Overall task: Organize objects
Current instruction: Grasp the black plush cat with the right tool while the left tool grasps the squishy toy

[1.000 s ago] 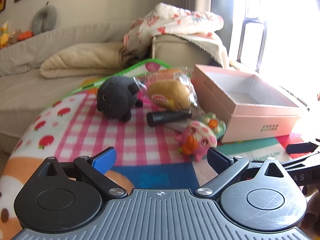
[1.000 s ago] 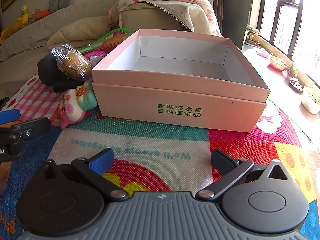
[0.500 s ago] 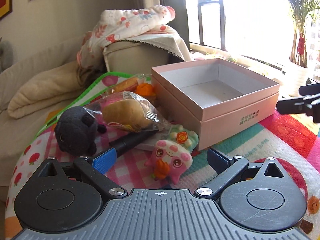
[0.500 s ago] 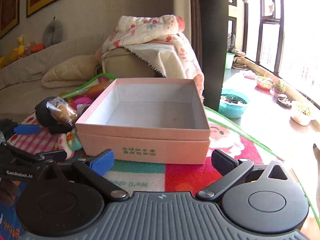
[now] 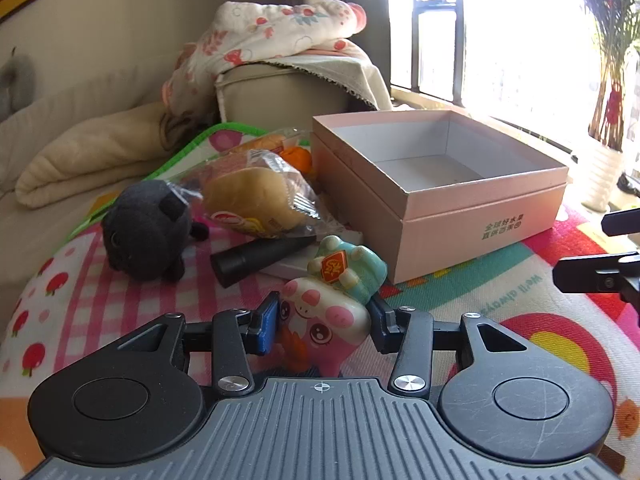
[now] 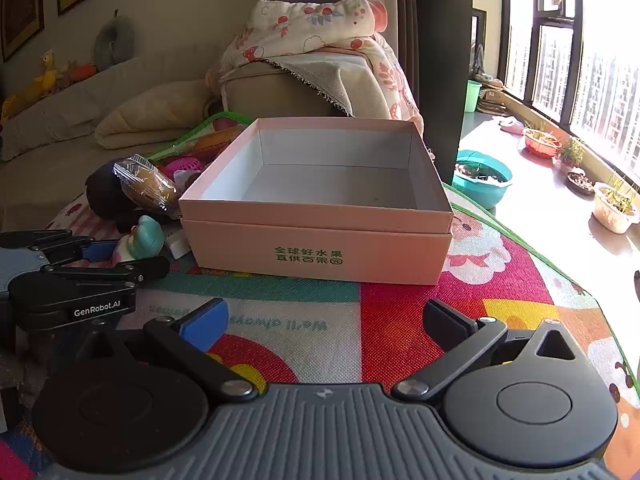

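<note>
Left claw point(image 5: 323, 325) has just closed, pads pressing both sides of the pig toy point(image 5: 324, 320) between them.

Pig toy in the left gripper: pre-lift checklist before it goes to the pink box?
1. Grip: left gripper has just been closing, and its pads sit against both sides of the pig toy. ok.
2. Toy lifted off the mat: cannot tell; its underside is hidden.
3. Neighbours: black tube and wrapped bun lie just behind the toy; the tube's tip is close. Contact: cannot tell.
4. Pink box: open, nothing visible inside. ok.
5. Right gripper: open, holding nothing, in front of the box. ok.
6. Path to the box: the right gripper's fingers show at the left wrist view's right edge, beside the box. not ok if the toy is carried in from that side.
</note>
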Available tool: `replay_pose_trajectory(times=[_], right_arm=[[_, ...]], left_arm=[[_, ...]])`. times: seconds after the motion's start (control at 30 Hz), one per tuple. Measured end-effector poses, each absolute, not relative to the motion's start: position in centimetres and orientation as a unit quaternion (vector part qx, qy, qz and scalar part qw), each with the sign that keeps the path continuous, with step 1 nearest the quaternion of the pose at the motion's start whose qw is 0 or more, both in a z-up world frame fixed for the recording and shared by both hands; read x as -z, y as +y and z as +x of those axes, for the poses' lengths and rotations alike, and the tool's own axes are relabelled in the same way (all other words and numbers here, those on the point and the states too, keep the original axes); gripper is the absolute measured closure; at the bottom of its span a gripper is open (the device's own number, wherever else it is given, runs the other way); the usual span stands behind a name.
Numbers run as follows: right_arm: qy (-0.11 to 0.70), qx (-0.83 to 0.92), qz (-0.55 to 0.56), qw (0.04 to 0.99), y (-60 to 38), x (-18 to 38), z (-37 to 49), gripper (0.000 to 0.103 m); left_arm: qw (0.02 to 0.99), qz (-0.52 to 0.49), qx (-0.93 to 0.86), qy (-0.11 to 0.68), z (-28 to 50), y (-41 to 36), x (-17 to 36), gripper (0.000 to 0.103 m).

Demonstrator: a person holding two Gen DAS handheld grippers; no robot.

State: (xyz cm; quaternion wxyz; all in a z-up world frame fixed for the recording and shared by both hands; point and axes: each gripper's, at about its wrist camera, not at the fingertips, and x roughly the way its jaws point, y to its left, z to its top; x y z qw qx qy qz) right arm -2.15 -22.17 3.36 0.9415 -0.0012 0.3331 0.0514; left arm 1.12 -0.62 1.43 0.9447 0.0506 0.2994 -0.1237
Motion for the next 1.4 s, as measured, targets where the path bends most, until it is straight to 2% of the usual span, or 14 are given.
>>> replay_pose_trajectory(times=[0.2, 0.43, 0.67, 0.87, 0.9, 0.93, 0.97, 1.03, 1.13, 1.4], right_arm=[[0.308, -0.083, -0.080, 0.944, -16.3, -4.5, -2.0, 0.000], [0.234, -0.143, -0.189, 0.943, -5.7, -6.2, 1.1, 0.000], [0.198, -0.186, -0.191, 0.943, 4.7, -8.0, 7.7, 0.000], [0.284, -0.110, -0.274, 0.912, 10.1, -3.1, 15.3, 0.000], [0.295, -0.103, -0.281, 0.908, 10.2, -2.4, 15.7, 0.003], [0.308, -0.101, -0.283, 0.903, 9.9, -1.7, 15.8, 0.017], [0.320, -0.105, -0.280, 0.899, 9.6, -1.2, 15.7, 0.024], [0.317, -0.112, -0.275, 0.901, 9.0, -1.3, 14.9, 0.030], [0.309, -0.126, -0.275, 0.901, 8.3, -2.5, 12.7, 0.032], [0.304, -0.232, -0.172, 0.908, 1.5, -9.2, 3.6, 0.031]], left_arm=[[0.951, 0.008, 0.075, 0.300, -5.1, 6.7, -3.8, 0.054], [0.952, -0.043, 0.012, 0.302, -6.7, 12.7, -3.9, 0.054], [0.951, -0.069, -0.011, 0.302, -6.6, 15.6, -3.4, 0.054], [0.947, -0.093, 0.010, 0.308, -7.5, 16.7, -2.5, 0.054], [0.945, -0.100, 0.013, 0.312, -7.6, 16.9, -2.2, 0.054], [0.943, -0.105, 0.015, 0.315, -7.6, 16.9, -1.9, 0.054], [0.944, -0.106, 0.016, 0.313, -7.7, 17.0, -1.8, 0.054], [0.944, -0.106, 0.017, 0.311, -7.8, 16.8, -1.8, 0.055], [0.944, -0.107, 0.024, 0.310, -8.1, 16.5, -2.2, 0.055], [0.946, -0.066, 0.037, 0.314, -9.6, 13.9, -3.7, 0.055]])
